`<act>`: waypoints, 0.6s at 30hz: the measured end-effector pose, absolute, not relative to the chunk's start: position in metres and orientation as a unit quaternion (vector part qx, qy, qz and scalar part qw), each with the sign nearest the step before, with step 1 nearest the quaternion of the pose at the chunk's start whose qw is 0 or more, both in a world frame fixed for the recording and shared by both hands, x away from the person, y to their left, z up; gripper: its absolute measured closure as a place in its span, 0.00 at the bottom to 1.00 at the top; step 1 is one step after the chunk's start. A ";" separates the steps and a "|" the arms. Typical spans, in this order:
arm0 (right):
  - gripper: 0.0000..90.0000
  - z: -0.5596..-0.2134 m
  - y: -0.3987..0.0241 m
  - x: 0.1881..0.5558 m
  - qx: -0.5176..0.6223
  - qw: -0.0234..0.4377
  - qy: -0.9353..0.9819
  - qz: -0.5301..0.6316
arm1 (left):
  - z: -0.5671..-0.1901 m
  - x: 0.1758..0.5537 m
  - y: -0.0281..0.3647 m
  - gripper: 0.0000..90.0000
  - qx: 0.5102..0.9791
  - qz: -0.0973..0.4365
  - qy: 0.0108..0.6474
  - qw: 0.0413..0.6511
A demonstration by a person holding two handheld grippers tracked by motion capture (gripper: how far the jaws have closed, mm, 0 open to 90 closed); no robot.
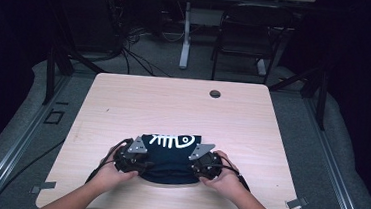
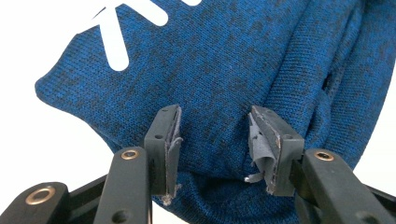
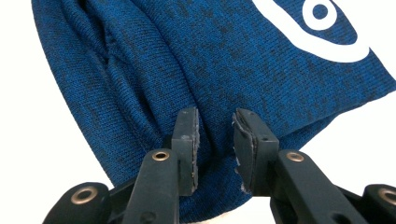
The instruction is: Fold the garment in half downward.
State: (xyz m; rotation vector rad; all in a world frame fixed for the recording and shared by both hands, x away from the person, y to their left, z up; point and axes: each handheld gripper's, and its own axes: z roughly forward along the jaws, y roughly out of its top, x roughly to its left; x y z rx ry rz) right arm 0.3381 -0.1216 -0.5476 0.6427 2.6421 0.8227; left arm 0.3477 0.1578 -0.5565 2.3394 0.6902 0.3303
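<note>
The table [image 1: 123, 104] lies bare beyond and beside the folded blue garment [image 1: 172, 156], offering free passage. The left gripper [image 2: 215, 140] and right gripper [image 3: 215, 149] apparently straddle its near folds.

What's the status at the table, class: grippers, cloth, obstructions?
Left hand-held gripper open, right hand-held gripper open, both over the cloth. Blue knit garment lies folded on the table. Nothing in the way.

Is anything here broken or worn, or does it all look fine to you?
The grey pads lining the jaws look worn. On the left gripper, one pad is torn and peeling away in a curl. The right gripper has fraying pad edges. The folded blue knit garment looks undamaged.
</note>
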 end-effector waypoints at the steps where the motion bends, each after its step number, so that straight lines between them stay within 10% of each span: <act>1: 0.78 -0.548 -0.121 0.339 0.231 0.149 0.916 0.293 | -0.557 0.349 0.157 0.60 0.894 0.128 0.267 0.335; 18: 0.73 -0.536 -0.129 0.338 0.244 0.153 0.903 0.319 | -0.545 0.347 0.164 0.56 0.876 0.129 0.293 0.362</act>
